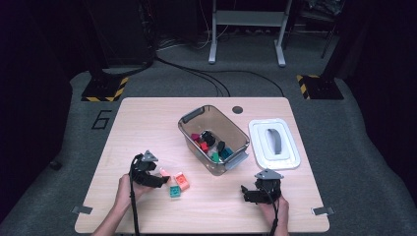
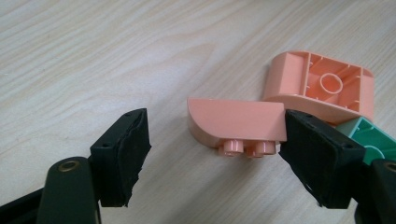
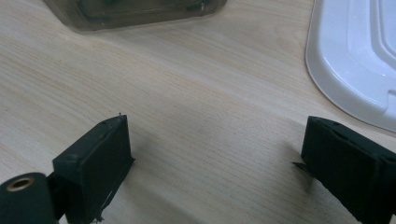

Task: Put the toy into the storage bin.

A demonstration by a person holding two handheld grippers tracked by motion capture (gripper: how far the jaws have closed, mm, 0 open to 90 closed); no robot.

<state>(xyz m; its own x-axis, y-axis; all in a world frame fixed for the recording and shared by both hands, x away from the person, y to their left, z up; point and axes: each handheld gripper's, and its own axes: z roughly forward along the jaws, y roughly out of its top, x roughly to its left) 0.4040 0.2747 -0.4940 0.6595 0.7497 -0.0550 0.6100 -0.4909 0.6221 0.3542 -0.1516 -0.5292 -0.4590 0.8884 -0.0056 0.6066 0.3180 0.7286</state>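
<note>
— How far along is it, would you say?

— Partway, I'd judge. Start at the bench's near-left corner: the left claw [image 1: 156, 178] is spread wide with a pink curved brick [image 2: 237, 122] between its jaws. One jaw touches the brick's end, the other stands well clear, so nothing is gripped yet.

— And the other loose pieces?

— Just past it lie an orange brick [image 2: 321, 81], underside up, and a teal brick [image 1: 174, 191] beside that. Three pieces on the bench [image 1: 147, 118], all near the front edge, left of the middle.

— The bin?

— The clear bin [image 1: 193, 116] sits mid-bench, open, with a handful of bricks already inside: red, teal, black ones. Its white lid [image 1: 290, 157] lies flat to the right of it, toward the right edge.

— The right hand?

— The right claw [image 1: 252, 192] hovers near the front-right corner, jaws wide apart over bare wood, holding nothing.

— So what's left?

— If the bricks are going into the bin, those three remain, then probably the lid.
</note>
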